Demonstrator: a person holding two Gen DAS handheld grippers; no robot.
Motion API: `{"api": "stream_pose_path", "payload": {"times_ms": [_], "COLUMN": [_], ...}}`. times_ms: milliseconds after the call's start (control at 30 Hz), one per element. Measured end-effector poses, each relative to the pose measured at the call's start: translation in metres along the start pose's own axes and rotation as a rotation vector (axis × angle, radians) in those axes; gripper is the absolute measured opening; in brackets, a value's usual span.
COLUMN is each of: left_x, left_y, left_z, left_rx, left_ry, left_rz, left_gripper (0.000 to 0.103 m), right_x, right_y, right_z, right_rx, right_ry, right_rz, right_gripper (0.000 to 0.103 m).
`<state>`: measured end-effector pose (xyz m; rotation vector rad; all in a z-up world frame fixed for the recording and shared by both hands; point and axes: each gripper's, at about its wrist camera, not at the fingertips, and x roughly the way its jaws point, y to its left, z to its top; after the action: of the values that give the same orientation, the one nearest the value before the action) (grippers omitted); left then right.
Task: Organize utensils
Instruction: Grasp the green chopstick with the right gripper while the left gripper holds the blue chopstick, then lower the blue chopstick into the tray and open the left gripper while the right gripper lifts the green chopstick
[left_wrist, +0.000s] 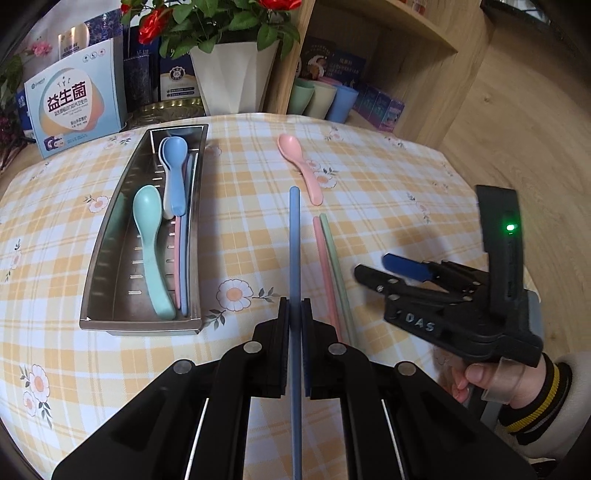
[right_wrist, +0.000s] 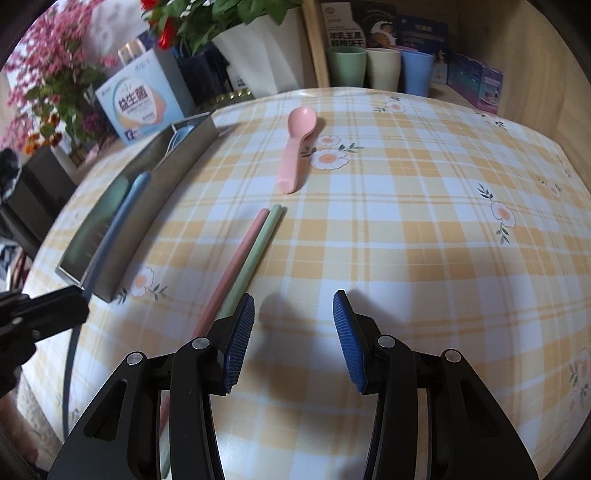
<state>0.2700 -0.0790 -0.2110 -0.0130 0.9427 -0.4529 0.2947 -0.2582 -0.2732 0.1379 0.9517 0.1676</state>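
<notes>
My left gripper (left_wrist: 294, 306) is shut on a blue chopstick (left_wrist: 294, 240), which sticks out forward above the checked tablecloth. To its left lies a steel utensil tray (left_wrist: 110, 236) holding a green spoon (left_wrist: 149, 243), a blue spoon (left_wrist: 176, 166) and several chopsticks. A pink chopstick (right_wrist: 236, 266) and a green chopstick (right_wrist: 258, 254) lie side by side on the cloth, their near ends under my right gripper's left finger. A pink spoon (right_wrist: 297, 144) lies farther back. My right gripper (right_wrist: 293, 310) stands open over bare cloth, nothing between its blue pads (right_wrist: 240, 343).
At the table's back stand a printed box (left_wrist: 77, 103), a white flower pot (left_wrist: 232, 74) and a wooden shelf with three cups (right_wrist: 380, 68) and small boxes. A hand with a striped cuff (left_wrist: 517, 387) holds the right gripper at the table's right edge.
</notes>
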Motion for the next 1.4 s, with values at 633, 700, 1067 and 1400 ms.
{"api": "stream_pose_path", "payload": {"times_ms": [633,700,1067,1400], "left_x": [-0.017,-0.016,-0.016,-0.014], "left_y": [0.018,0.019,0.018,0.025], "left_z": [-0.003,-0.003,-0.006,-0.008], "left_rx": [-0.063,-0.067,-0.077,-0.105], "left_ry": [-0.05,-0.05,-0.046,-0.036], "left_rz": [-0.057,-0.058,-0.066,-0.073], "left_gripper": [0.006,0.006,0.006,0.006], "right_x": [0.0,-0.001,-0.001,-0.021], "right_y": [0.038,0.034,0.026,0.004], "right_z": [-0.004,-0.005,-0.006,-0.002], "right_rx": [-0.13,-0.123,-0.082,0.065], "right_ry": [0.083,0.083,0.065,-0.02], "right_rz": [-0.141,-0.137,-0.116,-0.013], "right_gripper": [0.042,0.027,0.007,0.006]}}
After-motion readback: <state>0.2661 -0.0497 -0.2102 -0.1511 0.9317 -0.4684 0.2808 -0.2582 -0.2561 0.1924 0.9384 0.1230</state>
